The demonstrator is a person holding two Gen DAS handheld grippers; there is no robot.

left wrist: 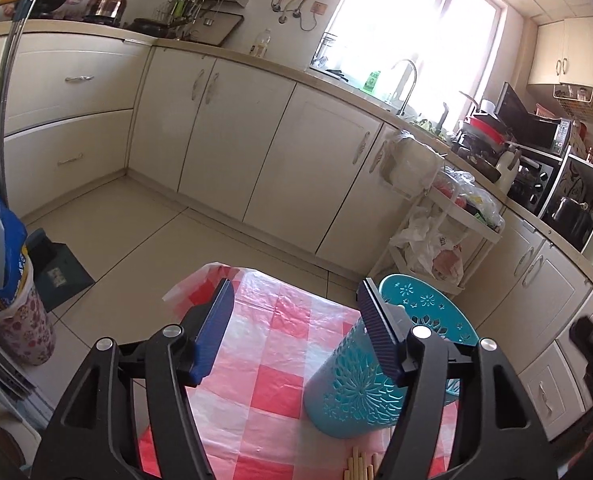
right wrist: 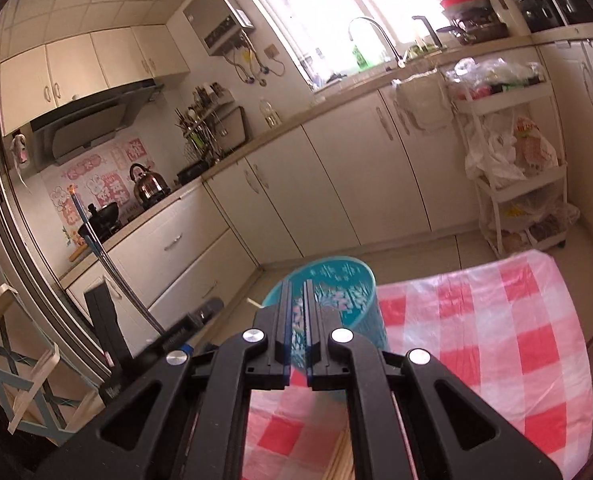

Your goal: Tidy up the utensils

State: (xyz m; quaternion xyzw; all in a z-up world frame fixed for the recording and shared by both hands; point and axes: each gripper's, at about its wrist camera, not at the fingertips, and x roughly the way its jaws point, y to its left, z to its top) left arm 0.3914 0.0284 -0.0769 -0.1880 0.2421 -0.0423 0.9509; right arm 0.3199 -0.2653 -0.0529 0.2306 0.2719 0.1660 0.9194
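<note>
A teal perforated utensil holder stands upright on a table with a red and white checked cloth. My left gripper is open, its right finger just in front of the holder's rim, nothing between the pads. Several wooden chopsticks lie on the cloth at the bottom edge. In the right wrist view the holder stands just beyond my right gripper, whose pads are nearly closed with a narrow gap and nothing visible between them. Chopsticks lie under it.
A teal stool stands beside the table. A white trolley with bags stands by the cabinets. A floral bin and dustpan are on the floor at left. Counters run along the walls.
</note>
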